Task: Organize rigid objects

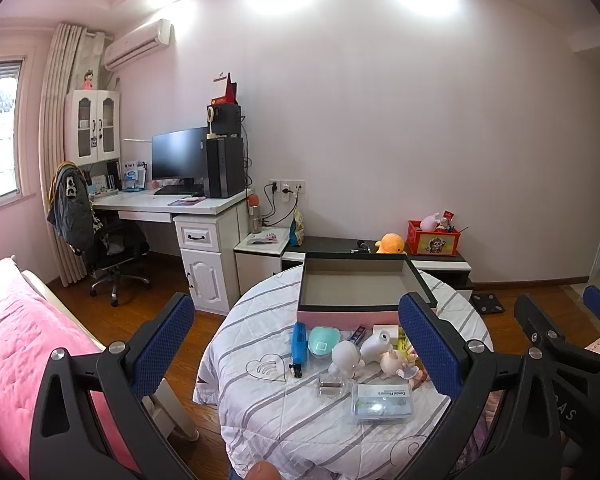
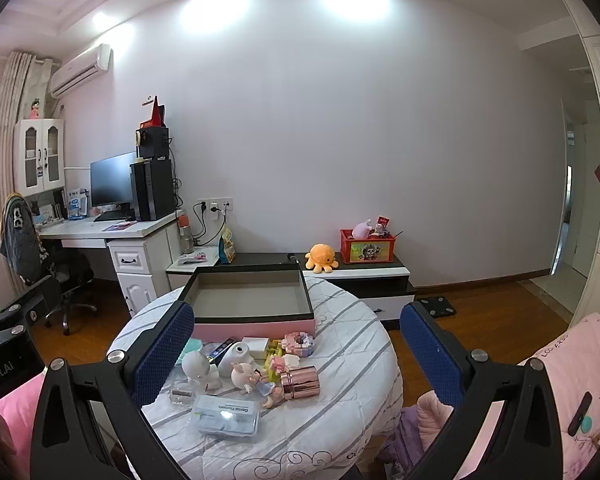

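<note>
A round table under a striped quilt is seen at lower centre of both views. At its far edge an open pink box is set, with nothing seen inside. In front of the box small items are clustered: a clear plastic case, a rose-gold cylinder, a pig figurine, a blue tool. The left gripper and right gripper are held spread wide above the table, nothing pinched.

We log a home bedroom: pink bed at 8 o'clock, desk with monitor at 10, plush toy at 12.
</note>
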Available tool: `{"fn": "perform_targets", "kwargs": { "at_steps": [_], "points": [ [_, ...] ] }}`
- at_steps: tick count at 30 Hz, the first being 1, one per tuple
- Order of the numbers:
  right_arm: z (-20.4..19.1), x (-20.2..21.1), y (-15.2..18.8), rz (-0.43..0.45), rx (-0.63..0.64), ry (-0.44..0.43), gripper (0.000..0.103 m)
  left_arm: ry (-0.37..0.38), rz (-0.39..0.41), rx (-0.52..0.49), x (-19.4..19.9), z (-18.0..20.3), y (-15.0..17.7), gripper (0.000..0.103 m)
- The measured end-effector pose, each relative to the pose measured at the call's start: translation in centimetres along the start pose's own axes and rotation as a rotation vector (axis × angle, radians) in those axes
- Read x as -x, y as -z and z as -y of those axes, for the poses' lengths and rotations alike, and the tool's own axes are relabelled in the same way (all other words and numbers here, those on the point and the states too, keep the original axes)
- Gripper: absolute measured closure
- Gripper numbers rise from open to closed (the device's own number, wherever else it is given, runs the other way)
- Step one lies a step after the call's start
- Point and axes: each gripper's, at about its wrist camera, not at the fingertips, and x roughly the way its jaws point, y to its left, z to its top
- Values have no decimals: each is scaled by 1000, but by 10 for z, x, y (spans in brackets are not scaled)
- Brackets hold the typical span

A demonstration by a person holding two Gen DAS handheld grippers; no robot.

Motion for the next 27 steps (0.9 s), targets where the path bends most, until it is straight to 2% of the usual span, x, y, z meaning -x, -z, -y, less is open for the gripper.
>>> {"fn": "perform_targets", "kwargs": {
  "at_steps": [10, 16, 21, 23, 27],
  "points": [
    [-4, 1, 4, -7, 12, 0, 0, 3, -9, 11, -1, -8, 11, 0],
    [-8, -13, 9, -36, 25, -13, 0, 10, -43, 19, -19, -10, 15, 0],
    [-2, -54, 23, -125, 44, -10, 0, 0, -137, 16, -63, -13, 32, 0],
    [3, -76, 33, -182, 43, -6, 0, 5, -214, 18, -93, -14, 47, 0],
    [6, -116, 51, -269, 53, -14, 0, 15, -303, 19, -133, -10, 69, 0]
  ]
}}
